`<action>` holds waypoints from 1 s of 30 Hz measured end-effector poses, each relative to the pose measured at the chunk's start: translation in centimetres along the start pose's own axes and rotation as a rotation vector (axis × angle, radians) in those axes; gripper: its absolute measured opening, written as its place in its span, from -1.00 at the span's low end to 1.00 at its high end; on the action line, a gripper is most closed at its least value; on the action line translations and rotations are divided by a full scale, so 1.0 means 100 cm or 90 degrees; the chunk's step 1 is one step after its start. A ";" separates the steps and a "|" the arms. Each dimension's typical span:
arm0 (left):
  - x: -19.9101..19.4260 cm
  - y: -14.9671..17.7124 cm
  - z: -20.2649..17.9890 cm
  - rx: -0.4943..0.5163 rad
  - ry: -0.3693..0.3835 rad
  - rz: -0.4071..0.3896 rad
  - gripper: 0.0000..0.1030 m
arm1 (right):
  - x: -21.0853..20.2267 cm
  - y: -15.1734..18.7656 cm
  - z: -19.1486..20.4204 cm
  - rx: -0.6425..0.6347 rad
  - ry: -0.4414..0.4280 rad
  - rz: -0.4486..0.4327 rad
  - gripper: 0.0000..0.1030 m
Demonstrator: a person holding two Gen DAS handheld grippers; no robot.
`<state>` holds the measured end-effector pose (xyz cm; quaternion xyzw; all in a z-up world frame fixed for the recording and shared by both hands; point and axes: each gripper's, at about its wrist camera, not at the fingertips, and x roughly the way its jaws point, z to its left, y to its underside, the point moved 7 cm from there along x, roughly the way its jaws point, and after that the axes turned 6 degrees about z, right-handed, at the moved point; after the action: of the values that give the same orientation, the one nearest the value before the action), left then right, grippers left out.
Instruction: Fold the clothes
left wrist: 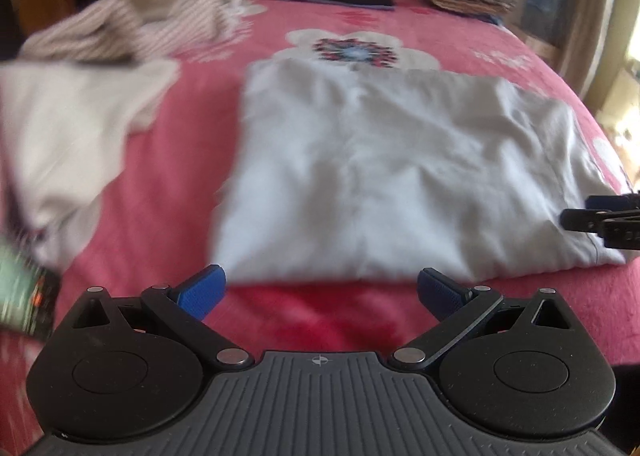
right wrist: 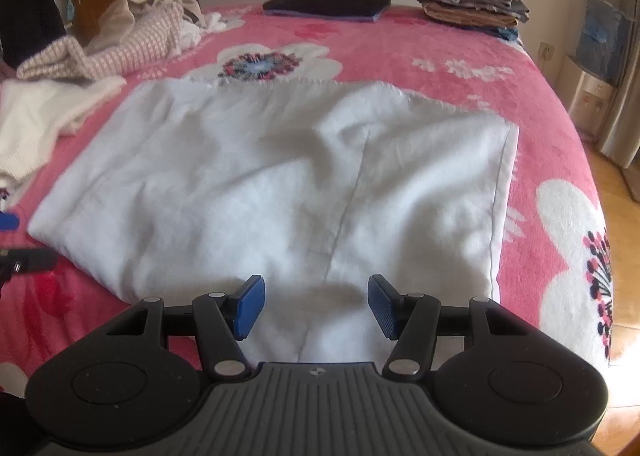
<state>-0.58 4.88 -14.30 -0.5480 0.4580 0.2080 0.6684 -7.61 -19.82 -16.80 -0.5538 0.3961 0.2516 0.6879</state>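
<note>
With both the left gripper (left wrist: pixel 320 292) and right gripper (right wrist: pixel 316 306) hovering released at the bed's (right wrist: pixel 560 96) near edge, the white garment (right wrist: pixel 280 184) lying mid-bed is awaiting an even grip on its near hem, while unfolded clothes (right wrist: pixel 100 52) are crowding the far-left corner and folded stacks (right wrist: pixel 472 0) are lining the far edge.

White garment (right wrist: pixel 280 184) lies flat and folded into a rough rectangle at the bed's centre, lightly creased, a seam running near to far and a hemmed edge along its right side.
</note>
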 end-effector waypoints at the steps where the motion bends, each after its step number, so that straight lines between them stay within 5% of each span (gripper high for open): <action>1: -0.001 0.003 0.007 -0.023 -0.001 0.000 1.00 | -0.003 -0.001 0.002 -0.002 -0.004 -0.006 0.16; 7: 0.002 0.004 0.049 -0.188 0.007 -0.011 0.96 | -0.022 -0.015 0.028 -0.048 -0.043 -0.046 0.16; 12: 0.008 -0.007 0.067 -0.245 0.026 -0.031 0.81 | -0.030 -0.022 0.051 -0.092 -0.065 -0.061 0.16; 30: 0.038 -0.017 0.068 -0.130 0.030 -0.019 -0.34 | -0.024 -0.026 0.098 -0.146 -0.134 -0.055 0.16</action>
<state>5.24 9.73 -16.74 -0.6244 0.4421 0.2308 0.6012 -4.29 -10.82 -12.60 -0.6160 0.2658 0.3220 0.6680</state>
